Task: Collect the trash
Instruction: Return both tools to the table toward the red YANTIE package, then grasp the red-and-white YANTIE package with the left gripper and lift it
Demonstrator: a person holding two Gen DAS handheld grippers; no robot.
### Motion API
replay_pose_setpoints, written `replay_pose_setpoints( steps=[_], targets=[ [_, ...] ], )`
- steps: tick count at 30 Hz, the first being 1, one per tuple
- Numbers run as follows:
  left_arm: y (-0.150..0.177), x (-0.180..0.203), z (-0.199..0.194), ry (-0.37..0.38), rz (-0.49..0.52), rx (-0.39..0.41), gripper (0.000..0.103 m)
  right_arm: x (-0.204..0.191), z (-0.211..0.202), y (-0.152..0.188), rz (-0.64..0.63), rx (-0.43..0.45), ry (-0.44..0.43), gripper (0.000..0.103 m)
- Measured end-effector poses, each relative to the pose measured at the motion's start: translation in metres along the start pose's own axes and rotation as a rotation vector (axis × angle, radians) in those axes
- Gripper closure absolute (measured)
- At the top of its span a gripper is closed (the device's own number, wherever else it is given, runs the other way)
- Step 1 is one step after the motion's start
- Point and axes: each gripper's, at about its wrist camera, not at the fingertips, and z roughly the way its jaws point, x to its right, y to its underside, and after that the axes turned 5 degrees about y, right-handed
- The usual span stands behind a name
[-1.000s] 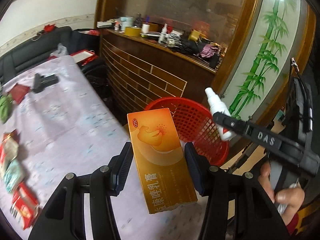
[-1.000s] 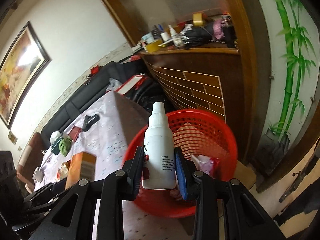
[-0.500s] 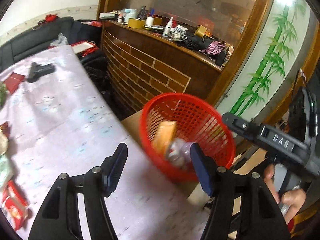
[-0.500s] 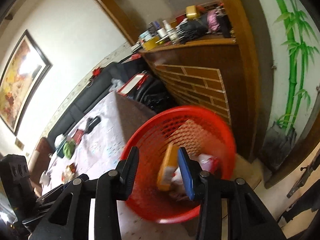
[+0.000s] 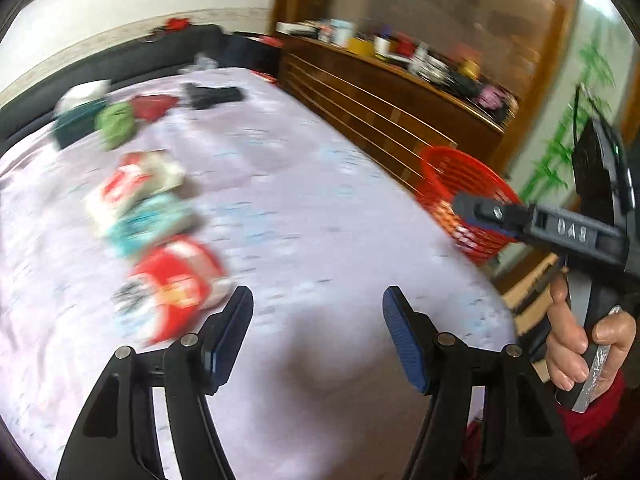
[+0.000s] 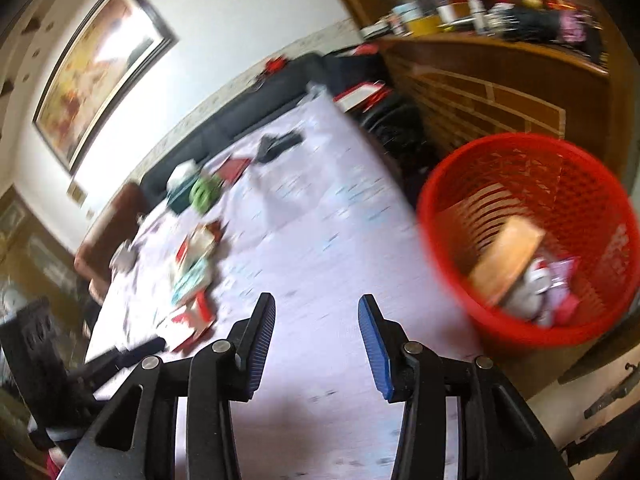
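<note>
Holding both grippers, left gripper (image 5: 318,330) and right gripper (image 6: 317,338), spread and empty; red packet (image 5: 172,286) ahead-left of the left one looks light, crinkly; I would pinch its edge.

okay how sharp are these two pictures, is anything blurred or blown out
Left wrist view: the wrappers on the table are smeared by motion blur, while the left gripper stays sharp. Right wrist view: the red basket and table are blurred, the right gripper is crisp, and the framed picture on the wall is washed out by glare. Both views curve at the edges.
</note>
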Motion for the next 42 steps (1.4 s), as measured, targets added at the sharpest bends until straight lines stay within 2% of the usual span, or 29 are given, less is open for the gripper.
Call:
replay_pose_setpoints(
  steps=[4,5,8,10,15,19,20,21,25,27,33,37,39,40,41,42],
  targets=[
    [0.005,-0.044,-0.019,-0.116,-0.045,0.042,0.032,-0.028,0.013,0.009,-0.050,-0.035,-0.019,0.057],
    [0.004,-0.050,-0.019,-0.120,-0.047,0.040,0.028,-0.034,0.015,0.012,-0.064,-0.040,-0.023,0.057],
    [0.002,-0.071,-0.011,-0.118,-0.057,0.017,0.027,-0.047,0.017,0.017,-0.094,-0.048,-0.025,0.057],
    [-0.001,-0.079,0.004,-0.075,-0.032,-0.026,0.026,-0.052,0.018,0.020,-0.104,-0.053,-0.023,0.056],
    [-0.005,-0.083,0.038,-0.141,0.022,-0.097,0.026,-0.054,0.021,0.022,-0.111,-0.066,-0.005,0.056],
    [-0.004,-0.088,0.055,-0.126,-0.002,-0.122,0.026,-0.053,0.025,0.022,-0.106,-0.075,-0.001,0.056],
    [-0.003,-0.088,0.055,-0.132,-0.006,-0.113,0.029,-0.053,0.026,0.022,-0.106,-0.077,0.000,0.056],
    [-0.003,-0.088,0.054,-0.140,-0.008,-0.101,0.040,-0.054,0.027,0.022,-0.106,-0.079,-0.001,0.056],
    [0.003,-0.090,0.041,-0.135,-0.043,-0.068,0.052,-0.060,0.033,0.021,-0.119,-0.089,0.000,0.056],
    [0.009,-0.093,0.030,-0.109,-0.065,-0.037,0.068,-0.065,0.036,0.020,-0.131,-0.094,0.001,0.056],
    [0.036,-0.107,-0.008,-0.123,-0.125,0.025,0.071,-0.092,0.051,0.015,-0.187,-0.118,-0.009,0.056],
    [0.051,-0.123,-0.030,-0.161,-0.178,0.060,0.071,-0.118,0.068,0.004,-0.221,-0.139,-0.025,0.056],
    [0.055,-0.130,-0.040,-0.190,-0.183,0.079,0.070,-0.134,0.080,-0.002,-0.248,-0.150,-0.033,0.054],
    [0.057,-0.134,-0.045,-0.210,-0.187,0.091,0.070,-0.143,0.087,-0.005,-0.254,-0.152,-0.041,0.047],
    [0.058,-0.138,-0.048,-0.222,-0.194,0.099,0.070,-0.150,0.095,-0.008,-0.257,-0.151,-0.051,0.035],
    [0.061,-0.145,-0.053,-0.234,-0.210,0.110,0.070,-0.157,0.103,-0.009,-0.264,-0.158,-0.048,0.029]
  ],
)
